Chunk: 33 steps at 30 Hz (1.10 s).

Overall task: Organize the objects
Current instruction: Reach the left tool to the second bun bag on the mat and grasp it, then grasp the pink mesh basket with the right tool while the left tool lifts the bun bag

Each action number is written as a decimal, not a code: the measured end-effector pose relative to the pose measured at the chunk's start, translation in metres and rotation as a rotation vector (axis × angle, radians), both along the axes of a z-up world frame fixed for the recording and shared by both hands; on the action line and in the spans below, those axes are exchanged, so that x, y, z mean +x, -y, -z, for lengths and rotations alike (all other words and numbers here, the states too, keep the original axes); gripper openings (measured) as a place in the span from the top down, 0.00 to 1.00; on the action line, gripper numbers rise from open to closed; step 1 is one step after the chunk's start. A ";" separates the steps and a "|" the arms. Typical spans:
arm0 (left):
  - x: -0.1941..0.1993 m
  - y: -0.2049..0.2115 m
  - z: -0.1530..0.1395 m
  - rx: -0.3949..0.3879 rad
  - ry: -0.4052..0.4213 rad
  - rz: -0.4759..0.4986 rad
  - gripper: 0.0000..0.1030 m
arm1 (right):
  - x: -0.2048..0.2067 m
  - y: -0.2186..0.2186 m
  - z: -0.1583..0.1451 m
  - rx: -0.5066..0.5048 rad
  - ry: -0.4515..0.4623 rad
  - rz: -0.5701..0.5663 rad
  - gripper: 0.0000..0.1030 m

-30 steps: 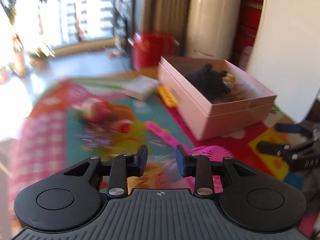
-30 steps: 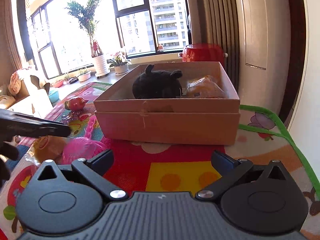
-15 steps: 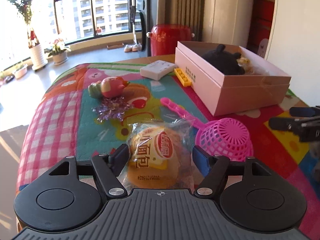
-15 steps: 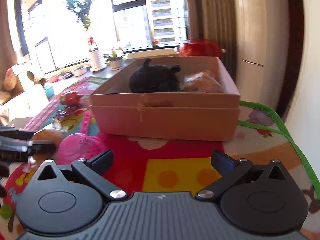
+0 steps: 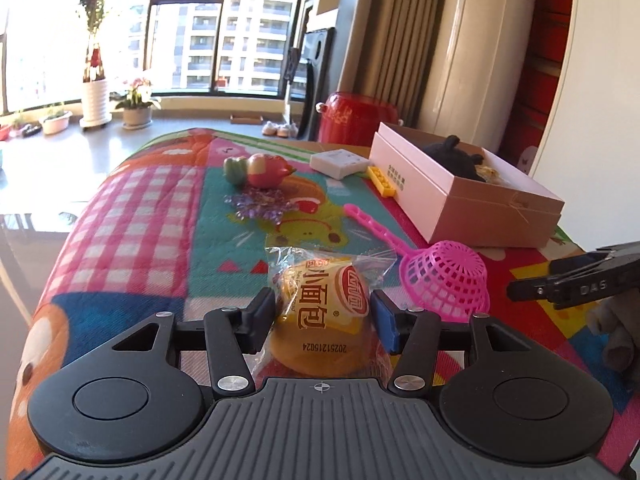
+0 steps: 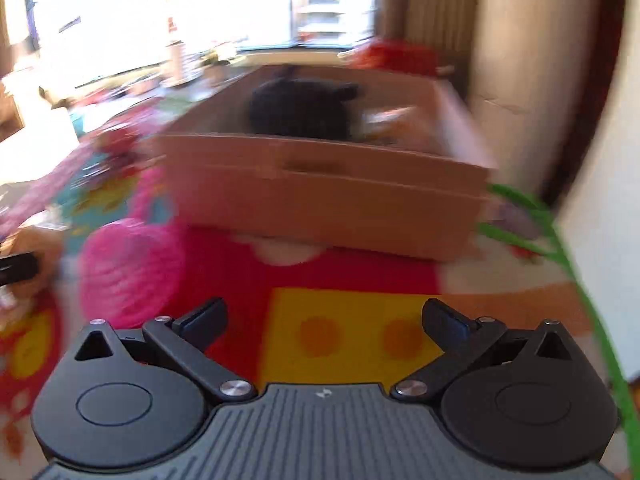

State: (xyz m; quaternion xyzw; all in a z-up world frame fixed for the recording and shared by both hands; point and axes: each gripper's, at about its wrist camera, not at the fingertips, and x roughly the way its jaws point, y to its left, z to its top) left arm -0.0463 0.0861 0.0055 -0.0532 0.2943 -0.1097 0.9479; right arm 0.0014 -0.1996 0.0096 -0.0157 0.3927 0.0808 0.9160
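A clear-wrapped yellow bread packet [image 5: 320,308] lies on the colourful play mat [image 5: 152,208], between the fingers of my left gripper [image 5: 322,316]. The jaws are closing and both pads touch the wrapper's sides. An open pink box [image 5: 460,196] at the right back holds a black plush toy [image 5: 452,156] and another bread packet. In the blurred right wrist view my right gripper [image 6: 324,320] is open and empty, low over the mat in front of the box [image 6: 320,192] and the plush [image 6: 300,112]. Its fingers [image 5: 560,280] show at the left wrist view's right edge.
A pink net scoop [image 5: 444,280] lies just right of the bread. Farther back are a toy fruit [image 5: 260,168], a purple crystal ornament [image 5: 260,202], a white box [image 5: 338,162] and a yellow block [image 5: 382,180]. A red stool [image 5: 356,116] stands behind.
My left gripper swung onto the bread packet, spread wide around it, then narrowed until the pads reached the wrapper. The right wrist view tilted slightly and blurred; its jaws stayed open.
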 end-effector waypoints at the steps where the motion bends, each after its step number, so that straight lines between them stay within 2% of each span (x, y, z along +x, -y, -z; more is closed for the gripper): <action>1: -0.004 -0.004 0.001 -0.017 0.003 -0.006 0.45 | -0.004 -0.002 -0.005 0.038 0.000 -0.052 0.00; 3: -0.007 -0.011 0.003 -0.059 0.006 -0.020 0.45 | -0.017 -0.010 -0.018 0.096 0.051 -0.123 0.00; 5: -0.006 -0.014 0.003 -0.087 0.004 -0.033 0.45 | -0.024 -0.029 -0.028 0.097 0.090 -0.204 0.00; 10: -0.007 -0.018 0.005 -0.111 0.010 -0.047 0.45 | -0.016 -0.078 -0.026 0.069 0.096 -0.310 0.01; 16: -0.007 -0.024 0.006 -0.149 0.011 -0.060 0.45 | -0.003 -0.107 -0.013 -0.009 0.059 -0.289 0.30; 18: -0.006 -0.026 0.006 -0.162 0.009 -0.062 0.45 | -0.011 -0.103 -0.017 -0.014 0.070 -0.275 0.30; 19: -0.006 -0.026 0.007 -0.166 0.008 -0.062 0.45 | -0.019 -0.100 -0.020 -0.023 0.088 -0.280 0.42; 24: -0.005 -0.027 0.007 -0.168 0.005 -0.063 0.45 | -0.057 -0.081 -0.031 -0.081 0.105 -0.292 0.44; 26: -0.005 -0.026 0.008 -0.167 0.002 -0.063 0.45 | -0.066 -0.068 -0.031 -0.073 0.086 -0.264 0.44; 29: -0.006 -0.026 0.008 -0.162 -0.001 -0.063 0.44 | -0.077 -0.049 -0.029 -0.060 0.074 -0.202 0.53; 33: -0.006 -0.026 0.008 -0.154 -0.005 -0.064 0.44 | -0.085 -0.030 -0.025 -0.038 0.078 -0.140 0.51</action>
